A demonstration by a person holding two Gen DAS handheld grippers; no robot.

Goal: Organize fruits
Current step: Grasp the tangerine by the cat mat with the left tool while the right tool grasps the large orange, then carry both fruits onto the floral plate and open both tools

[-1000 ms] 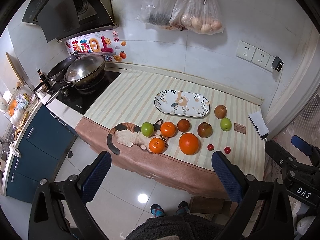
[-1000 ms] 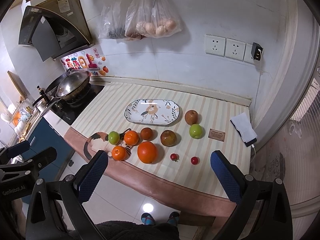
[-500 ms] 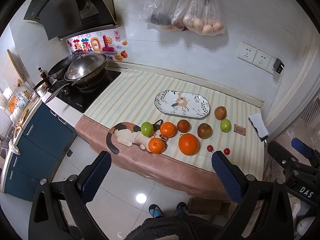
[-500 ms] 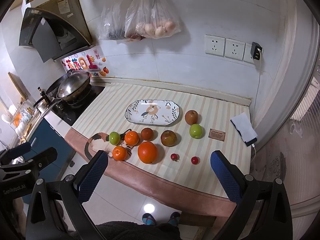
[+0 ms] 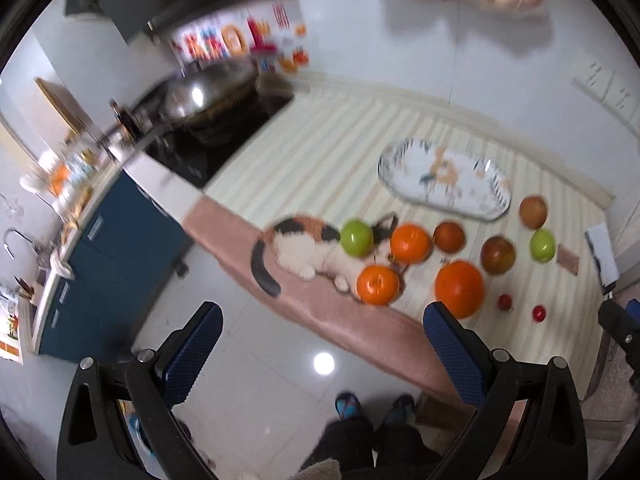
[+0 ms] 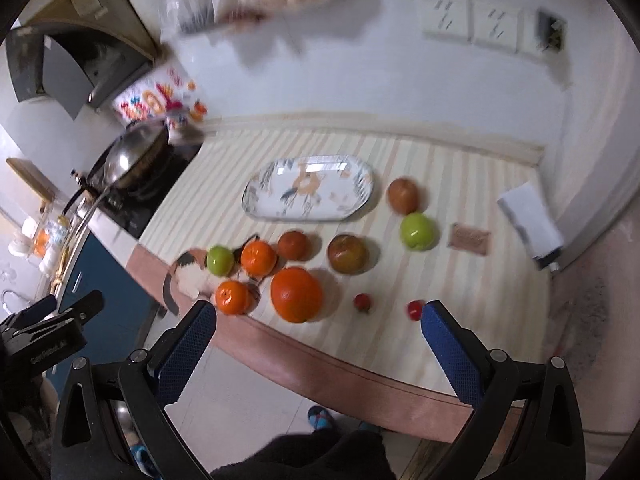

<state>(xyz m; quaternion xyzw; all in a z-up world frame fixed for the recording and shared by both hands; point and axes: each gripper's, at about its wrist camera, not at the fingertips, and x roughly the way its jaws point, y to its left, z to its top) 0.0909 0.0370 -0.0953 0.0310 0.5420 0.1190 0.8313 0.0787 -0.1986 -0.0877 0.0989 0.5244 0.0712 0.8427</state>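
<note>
Several fruits lie on the striped counter: a large orange [image 6: 296,294], two smaller oranges [image 6: 258,257], two green apples [image 6: 418,231], brownish-red fruits [image 6: 347,254] and two small red ones [image 6: 362,302]. An empty patterned oval plate [image 6: 308,188] sits behind them; it also shows in the left wrist view [image 5: 444,184]. My left gripper [image 5: 322,350] is open and empty, out over the floor before the counter edge. My right gripper [image 6: 320,344] is open and empty, just short of the counter's front edge.
A calico cat toy [image 5: 308,246] lies at the counter's front left beside the oranges. A wok [image 6: 134,154] sits on the stove at left. A card [image 6: 470,238] and a white phone-like item [image 6: 530,226] lie at right. Bags hang on the wall.
Both grippers have moved forward and down toward the counter, so the fruits look larger. The views are motion-blurred. Nothing on the counter has moved.
</note>
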